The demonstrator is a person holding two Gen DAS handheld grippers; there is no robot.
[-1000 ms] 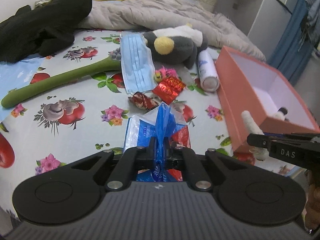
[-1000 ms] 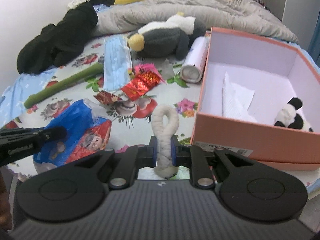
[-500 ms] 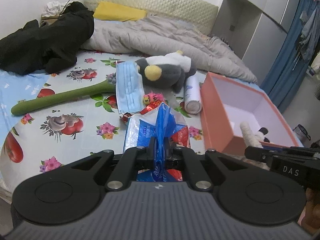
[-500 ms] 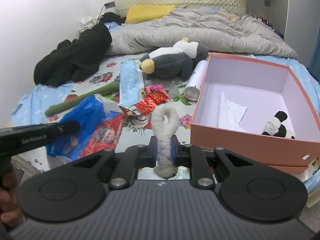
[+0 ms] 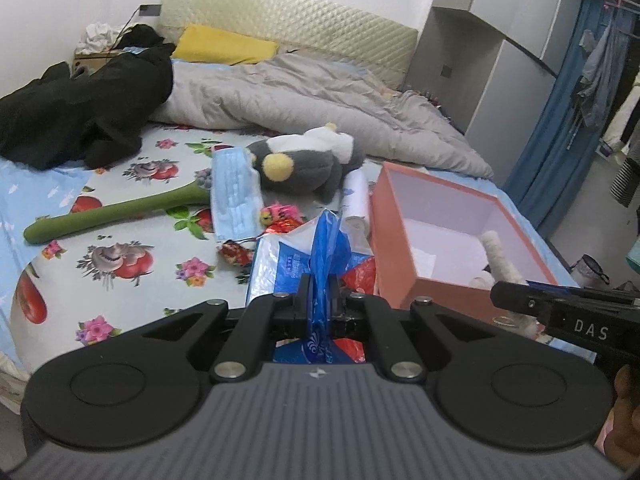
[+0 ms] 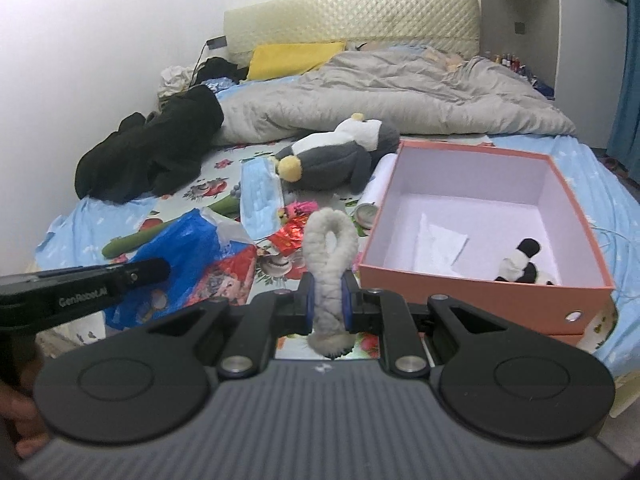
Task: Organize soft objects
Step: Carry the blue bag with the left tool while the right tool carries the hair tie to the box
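My left gripper is shut on a blue and red plastic bag, held up above the bed's near edge; the bag also shows in the right wrist view. My right gripper is shut on a white fuzzy looped soft piece, held up left of the orange box. The box holds a small panda plush and white paper. A grey penguin plush lies on the floral sheet behind.
A blue face mask, a long green soft stick, red and pink wrappers and a white can lie on the sheet. Black clothes and a grey quilt lie farther back.
Both grippers have risen and drawn back from the bed with their objects still gripped, so the whole bed and headboard now show.
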